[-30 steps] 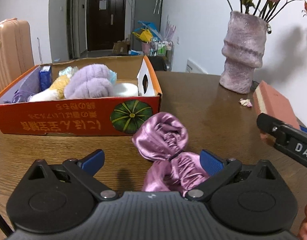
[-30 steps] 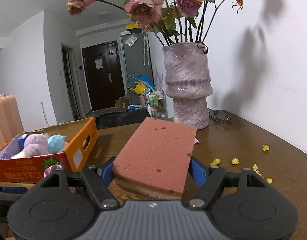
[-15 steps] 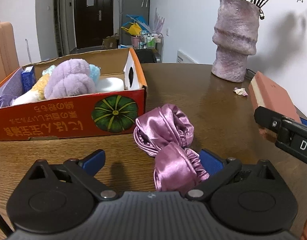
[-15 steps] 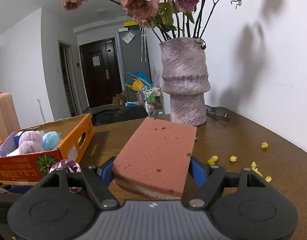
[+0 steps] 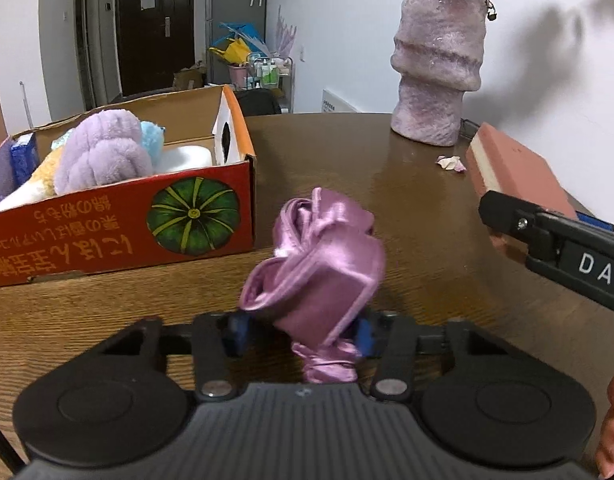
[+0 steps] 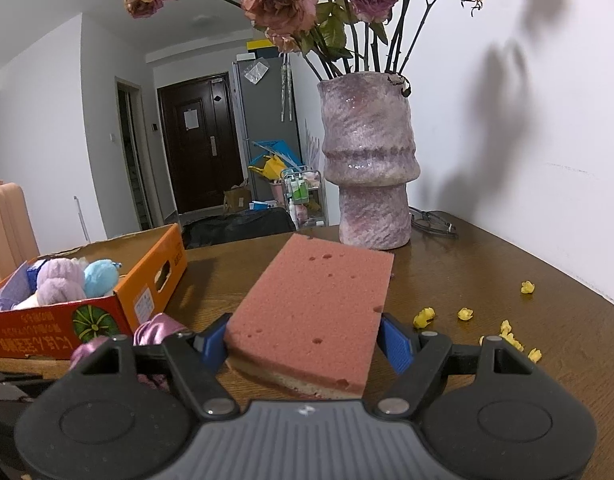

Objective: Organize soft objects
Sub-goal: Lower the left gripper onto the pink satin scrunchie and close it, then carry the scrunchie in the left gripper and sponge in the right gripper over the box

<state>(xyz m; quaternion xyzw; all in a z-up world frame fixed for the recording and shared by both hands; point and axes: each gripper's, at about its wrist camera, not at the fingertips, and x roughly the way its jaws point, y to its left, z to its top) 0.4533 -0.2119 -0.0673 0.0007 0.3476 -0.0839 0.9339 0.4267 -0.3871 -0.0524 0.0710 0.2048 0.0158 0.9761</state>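
My left gripper (image 5: pixel 301 332) is shut on a pink satin cloth (image 5: pixel 323 264) and holds it just above the brown table, to the right of an orange cardboard box (image 5: pixel 119 220). The box holds a purple plush (image 5: pixel 99 156), a light blue plush (image 5: pixel 151 140) and other soft items. My right gripper (image 6: pixel 303 344) is shut on a pink sponge (image 6: pixel 319 304), held flat above the table. The sponge also shows in the left wrist view (image 5: pixel 515 172), at the right. The satin cloth (image 6: pixel 155 332) and the box (image 6: pixel 107 312) show at the left in the right wrist view.
A tall purple vase (image 6: pixel 367 172) with dried roses stands on the table's far side near the white wall. Yellow petals (image 6: pixel 467 314) lie scattered on the table at the right. A pink suitcase (image 6: pixel 7 224) stands beyond the box.
My left gripper has shut on the satin cloth and lifted it off the table. My right gripper still holds the sponge, nearly unmoved.
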